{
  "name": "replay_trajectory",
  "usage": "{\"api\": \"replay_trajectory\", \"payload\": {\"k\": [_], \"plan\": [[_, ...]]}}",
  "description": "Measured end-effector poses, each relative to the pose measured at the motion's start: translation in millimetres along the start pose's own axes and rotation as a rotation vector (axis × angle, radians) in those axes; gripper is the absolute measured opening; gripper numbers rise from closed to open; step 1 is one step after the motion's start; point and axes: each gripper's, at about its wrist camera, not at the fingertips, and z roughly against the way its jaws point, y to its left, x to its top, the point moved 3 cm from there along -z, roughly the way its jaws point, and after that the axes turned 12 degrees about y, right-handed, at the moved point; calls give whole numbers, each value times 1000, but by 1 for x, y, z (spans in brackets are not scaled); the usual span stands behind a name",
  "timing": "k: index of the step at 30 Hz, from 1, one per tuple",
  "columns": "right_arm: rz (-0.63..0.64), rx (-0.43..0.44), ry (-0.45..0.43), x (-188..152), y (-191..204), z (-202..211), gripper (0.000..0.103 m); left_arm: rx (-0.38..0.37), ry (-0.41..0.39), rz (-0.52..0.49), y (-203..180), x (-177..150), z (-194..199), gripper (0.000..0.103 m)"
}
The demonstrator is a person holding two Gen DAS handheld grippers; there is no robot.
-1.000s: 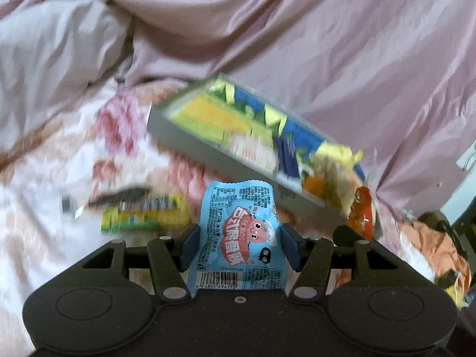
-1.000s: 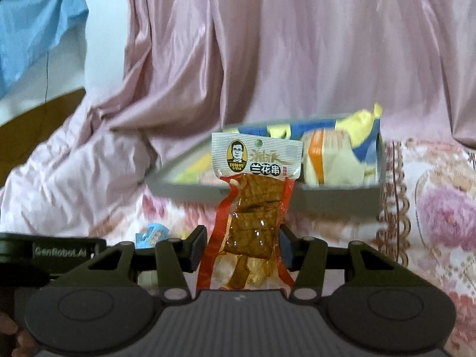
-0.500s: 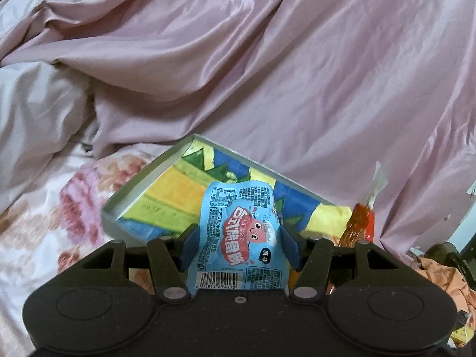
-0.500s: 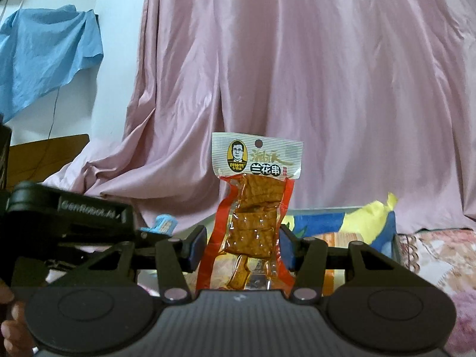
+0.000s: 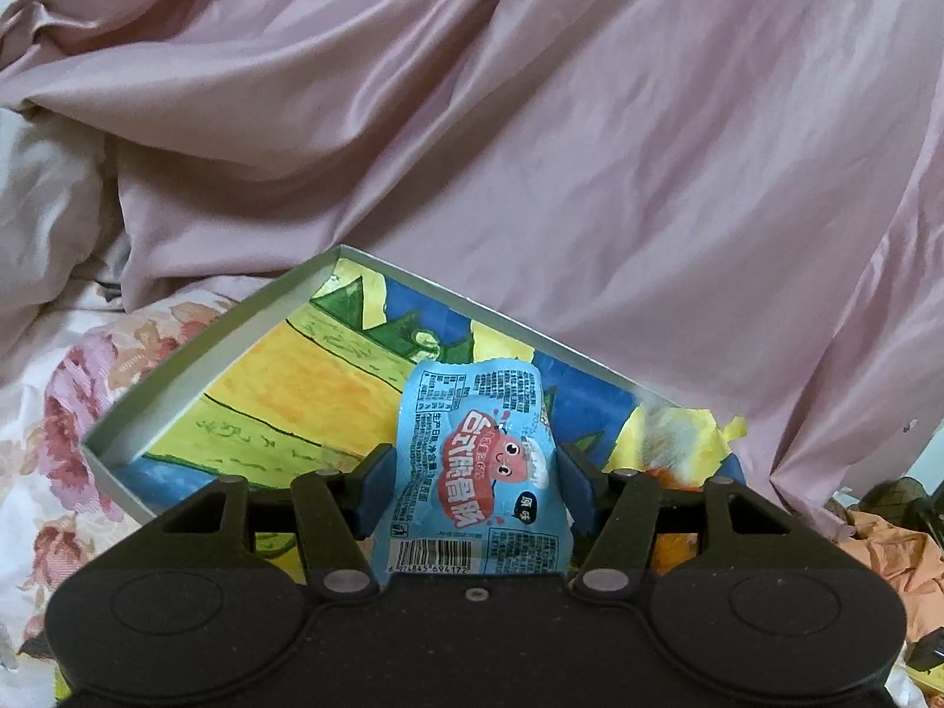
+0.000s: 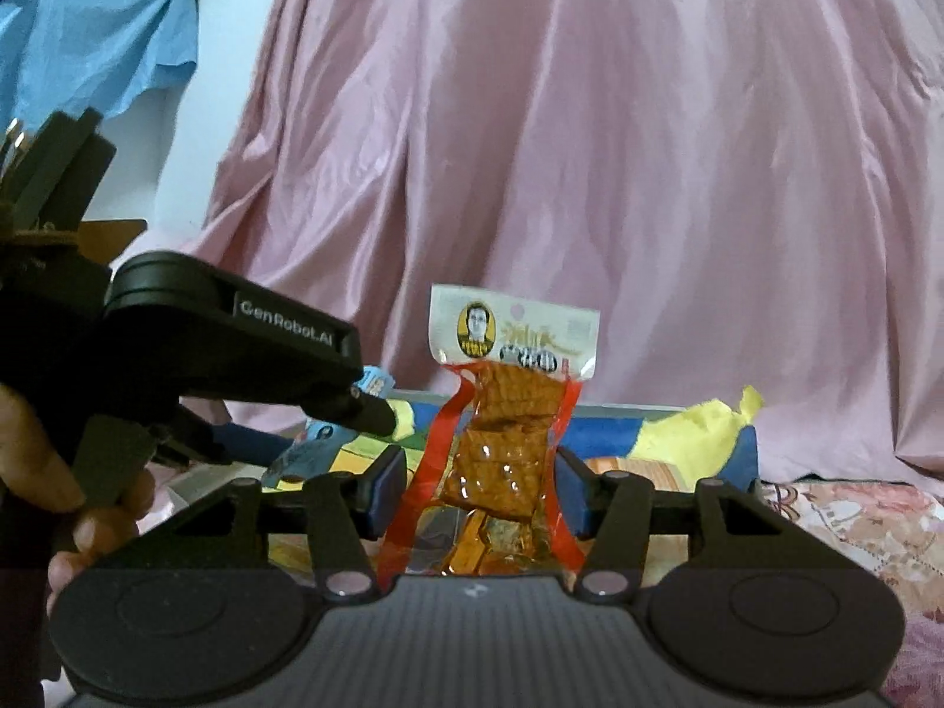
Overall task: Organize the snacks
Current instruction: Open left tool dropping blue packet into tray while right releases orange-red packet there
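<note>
My left gripper [image 5: 475, 481] is shut on a light blue snack packet [image 5: 478, 466] and holds it over the open grey box [image 5: 194, 354], whose floor is a yellow, green and blue picture. My right gripper [image 6: 481, 487] is shut on a clear red-edged packet of brown tofu skewers [image 6: 504, 448], upright in front of the same box [image 6: 619, 413]. The left gripper [image 6: 236, 348] with its blue packet [image 6: 318, 436] shows at the left of the right wrist view, over the box.
The box lies on a floral bedsheet [image 5: 53, 430] in front of a draped pink cloth [image 5: 531, 147]. Yellow wrappers [image 5: 678, 442] lie in the box's right end. Orange crumpled material [image 5: 885, 548] lies at the far right. A blue cloth [image 6: 100, 35] hangs at the upper left.
Both grippers have moved forward to the box with their packets. The left gripper has come over the box's open left part and shows large in the right wrist view.
</note>
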Motion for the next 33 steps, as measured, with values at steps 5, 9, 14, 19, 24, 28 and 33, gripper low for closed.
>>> {"api": "replay_trajectory", "payload": {"k": [5, 9, 14, 19, 24, 28, 33], "plan": [[10, -43, 16, -2, -6, -10, 46, 14, 14, -8, -2, -1, -9, 61], [-6, -33, 41, -3, -9, -14, 39, 26, 28, -10, -2, -3, -16, 62], [11, -26, 38, -5, -5, -11, 45, 43, 37, -8, 0, -4, -18, 63], [0, -11, 28, -2, -5, -9, 57, 52, 11, -17, 0, -3, -10, 76], [12, -5, 15, 0, 0, -4, 69, 64, -16, -24, 3, -1, 3, 89], [9, -1, 1, 1, 2, 0, 82, 88, -53, -19, 11, -1, 20, 99], [18, 3, -29, 3, 9, 10, 96, 132, -95, -28, 26, -1, 46, 102]]}}
